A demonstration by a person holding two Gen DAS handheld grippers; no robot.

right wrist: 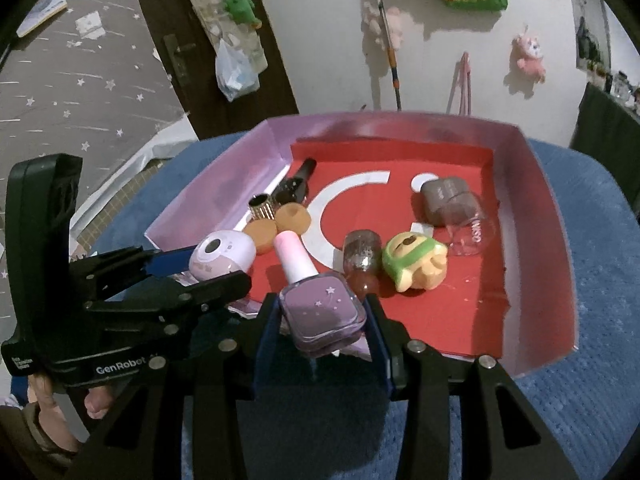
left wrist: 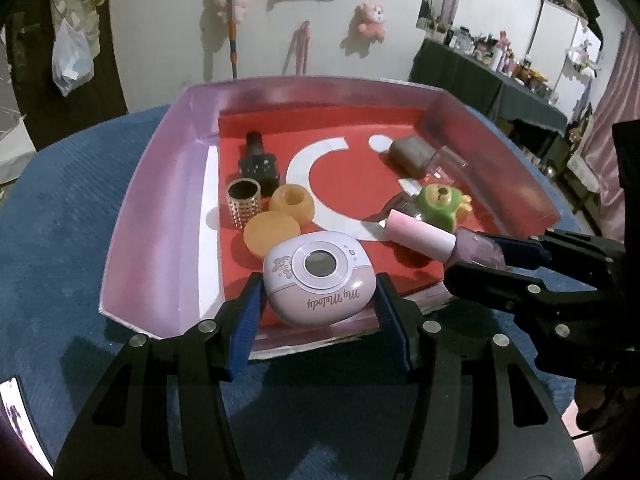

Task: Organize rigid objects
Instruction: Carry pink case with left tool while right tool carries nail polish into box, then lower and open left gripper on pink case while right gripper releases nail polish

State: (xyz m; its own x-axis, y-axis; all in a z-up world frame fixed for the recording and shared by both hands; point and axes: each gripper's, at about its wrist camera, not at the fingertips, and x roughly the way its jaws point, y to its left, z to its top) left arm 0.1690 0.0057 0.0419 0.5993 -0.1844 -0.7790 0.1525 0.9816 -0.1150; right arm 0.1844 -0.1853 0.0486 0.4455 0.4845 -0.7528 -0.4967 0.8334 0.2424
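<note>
left claw (left wrist: 318,312) clamped on a lilac my melody case (left wrist: 318,282), blue pads pressed to both of its sides, held over the near edge of the pink-walled tray (left wrist: 160,216) on the blue-covered bench (left wrist: 64,208). just beyond the case, inside the tray: two orange pucks (left wrist: 272,230), one flat and one holed, touching each other; a gold studded ring (left wrist: 244,200) beside them; a black bottle (left wrist: 256,164) lying further back along the left wall. red tray floor with a white crescent print in the middle. further right: a glittery bottle (right wrist: 362,258) lying flat, a green-and-yellow toy figure (right wrist: 414,262) just beside it, then a brown pouch (right wrist: 448,200) and a clear jar (right wrist: 474,234) on its side near the right wall. right claw (right wrist: 322,320) clamped on a purple nail polish bottle (right wrist: 322,308) with a pink cap, held at the tray's near edge, cap pointing in toward the glittery bottle. both held things close together, the two claws nearly side by side. plush toys and a plastic bag hanging on the wall behind.

seen only from the right wrist: the glittery bottle in full, stars on the polish bottle, fingers (right wrist: 96,404) of a hand under the left claw's handle. seen only from the left wrist: lettering on the case, a dark shelf of clutter at far right.
</note>
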